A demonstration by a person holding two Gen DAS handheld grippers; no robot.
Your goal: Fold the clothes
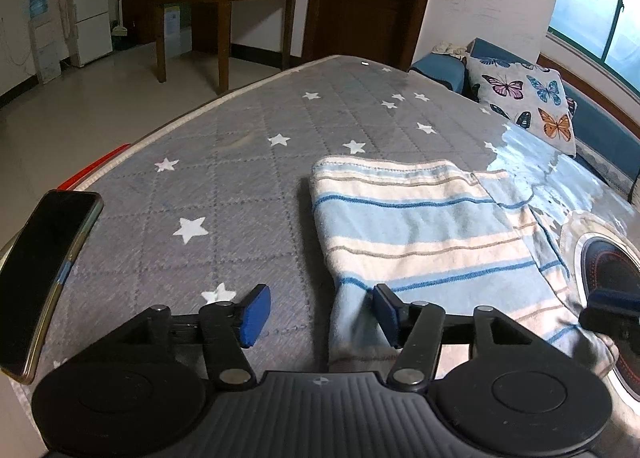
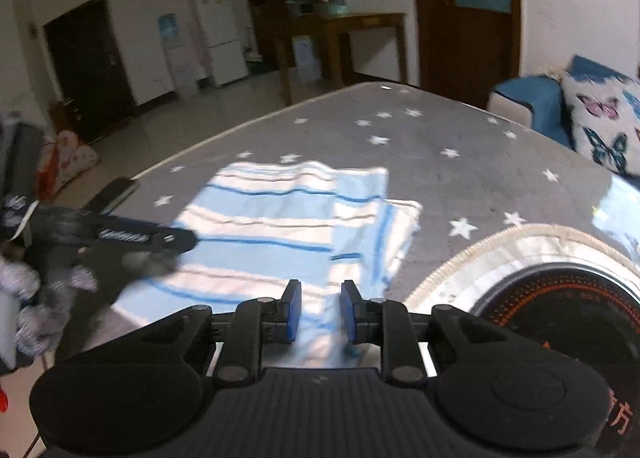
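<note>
While I hold both tools low over the bed (image 1: 240, 185), the striped cloth (image 1: 420, 225) lies folded on the grey star-print cover, and I take that cloth as my landmark.

My left hand-held gripper (image 1: 320, 316) has its blue pads spread wide: the right pad sits at the cloth's near left corner, the left pad is off the cloth over bare cover, and I see nothing clamped between them.

In the right wrist view, my right hand-held gripper (image 2: 320, 312) hovers at the cloth's near edge with its pads parted by a narrower gap. The pale blue and white fabric shows through that gap, but I cannot tell whether the pads touch it.

From the same view the left tool reaches in as a blurred dark arm over the cloth's left side.

Left of the cloth, a dark phone (image 1: 44, 278) shows at the picture's edge. Right of it, touching its near right corner, lies a round mat (image 2: 560, 298) with a pale fringed border and dark centre. Beyond the cloth, past the bed's far right side, a butterfly-print pillow (image 1: 524, 97) rests on a blue sofa (image 1: 440, 69).
</note>
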